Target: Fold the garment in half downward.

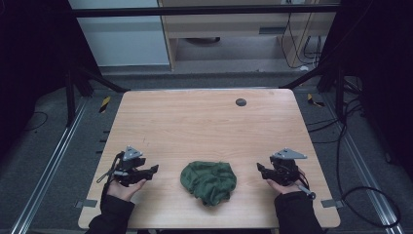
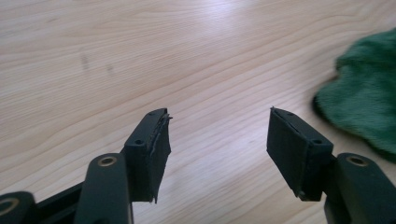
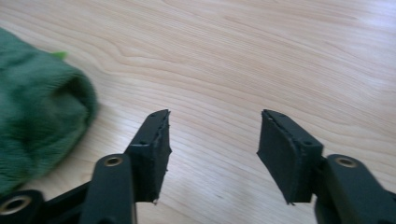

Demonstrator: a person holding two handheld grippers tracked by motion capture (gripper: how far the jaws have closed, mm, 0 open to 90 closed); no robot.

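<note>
Green cloth [image 1: 209, 181] lies bunched on the wooden surface [image 1: 195, 122] near its front edge, between left tongs [image 1: 150, 171] and right tongs [image 1: 260, 169], touching neither. Left gripper view: jaws spread, empty, cloth [image 2: 369, 107] at right. Right gripper view: jaws spread, empty, cloth [image 3: 37, 107] at left.

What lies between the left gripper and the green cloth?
Nothing: in the high view, bare table separates the left gripper from the green cloth.
</note>
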